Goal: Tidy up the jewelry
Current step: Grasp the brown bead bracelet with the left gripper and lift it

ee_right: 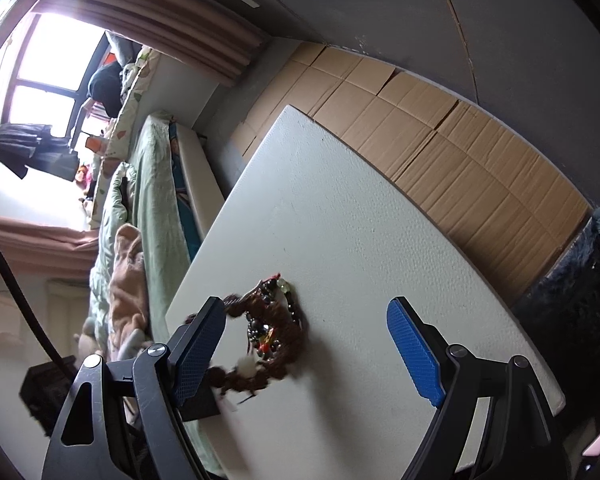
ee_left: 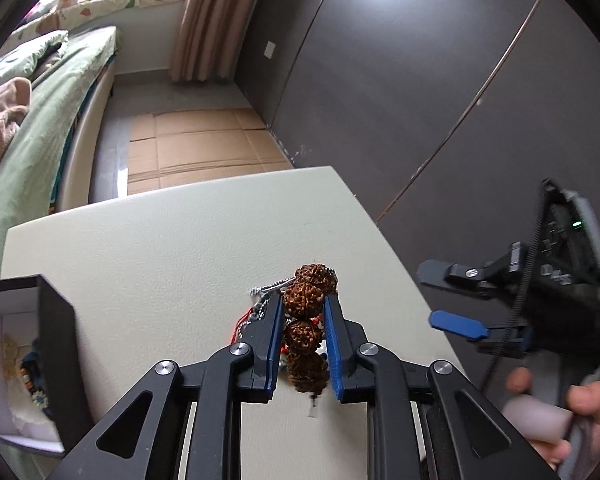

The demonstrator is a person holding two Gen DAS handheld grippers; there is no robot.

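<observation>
A bracelet of large brown knobbly beads [ee_left: 306, 330] sits between the blue pads of my left gripper [ee_left: 303, 304], which is shut on it just above the white table [ee_left: 172, 248]. A silver chain [ee_left: 272, 286] and red thread lie under it. In the right wrist view the brown bead bracelet [ee_right: 278, 334] lies in a small heap with dark and pale beads on the table [ee_right: 360, 220]. My right gripper [ee_right: 306, 306] is open wide, its left finger [ee_right: 198, 344] beside the heap. It also shows in the left wrist view [ee_left: 440, 294], off the table's right edge.
A black jewelry box [ee_left: 24, 364] with white lining holds several pieces at the table's left edge. A bed with green bedding [ee_left: 40, 128] stands on the left. Flattened cardboard [ee_left: 196, 144] covers the floor beyond the table. A dark wall [ee_left: 420, 80] runs on the right.
</observation>
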